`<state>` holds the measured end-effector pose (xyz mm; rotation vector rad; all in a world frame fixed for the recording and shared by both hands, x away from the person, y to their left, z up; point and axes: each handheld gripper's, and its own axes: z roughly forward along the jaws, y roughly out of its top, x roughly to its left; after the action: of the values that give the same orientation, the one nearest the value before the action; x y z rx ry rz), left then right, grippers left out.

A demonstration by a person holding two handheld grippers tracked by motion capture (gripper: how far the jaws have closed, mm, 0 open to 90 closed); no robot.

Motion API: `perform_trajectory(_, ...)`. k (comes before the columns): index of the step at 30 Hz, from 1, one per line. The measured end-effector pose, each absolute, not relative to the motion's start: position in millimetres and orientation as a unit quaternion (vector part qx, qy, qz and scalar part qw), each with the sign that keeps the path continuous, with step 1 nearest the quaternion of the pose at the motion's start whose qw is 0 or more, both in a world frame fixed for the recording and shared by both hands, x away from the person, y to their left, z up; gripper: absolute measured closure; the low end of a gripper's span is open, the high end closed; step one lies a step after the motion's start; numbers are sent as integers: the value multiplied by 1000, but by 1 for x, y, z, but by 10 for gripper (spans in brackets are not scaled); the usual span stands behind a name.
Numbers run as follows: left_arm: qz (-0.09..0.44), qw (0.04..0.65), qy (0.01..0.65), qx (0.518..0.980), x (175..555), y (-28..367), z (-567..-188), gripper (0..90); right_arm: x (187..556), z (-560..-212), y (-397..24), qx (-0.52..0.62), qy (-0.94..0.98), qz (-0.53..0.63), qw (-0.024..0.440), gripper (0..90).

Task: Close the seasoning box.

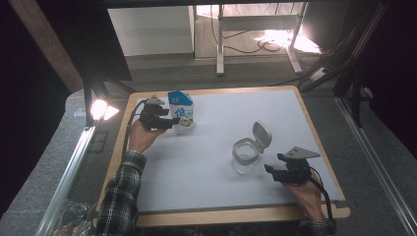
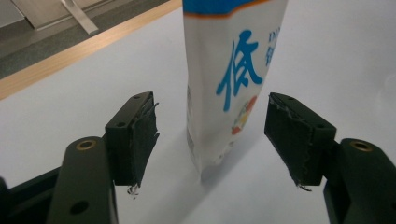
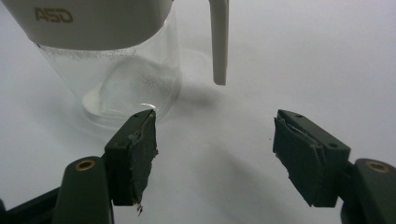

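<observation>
Milk carton point(image 2: 233, 79) upright just beyond the parted left hand-held gripper point(image 2: 212, 135).

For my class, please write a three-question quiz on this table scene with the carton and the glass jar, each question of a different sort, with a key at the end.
1. True or false: the left gripper is clamped on the milk carton.
2. Which gripper is nearer the glass jar? A) left B) right
3. Fill in: the jar's hinged lid stands ____.

Key
1. False: the carton stands between the pads, with a gap on each side.
2. B: the right gripper is beside the jar, jaws apart and nothing between them.
3. Open, tipped back from the rim.
</observation>
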<state>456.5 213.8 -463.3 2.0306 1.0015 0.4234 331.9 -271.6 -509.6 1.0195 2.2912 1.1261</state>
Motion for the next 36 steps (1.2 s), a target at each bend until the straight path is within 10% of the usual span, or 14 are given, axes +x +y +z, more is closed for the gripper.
perform_trajectory(11, 158, 423, 373, 810, 474, 205, -465, 445, 331, -510, -271, 360, 821, 400, 192, 303)
perform_trajectory(28, 162, 434, 345, 816, 474, 208, -464, 839, 331, -511, -269, 360, 821, 401, 190, 303)
perform_trajectory(36, 177, 434, 342, 815, 475, 207, -461, 770, 332, -512, -269, 360, 822, 400, 187, 303)
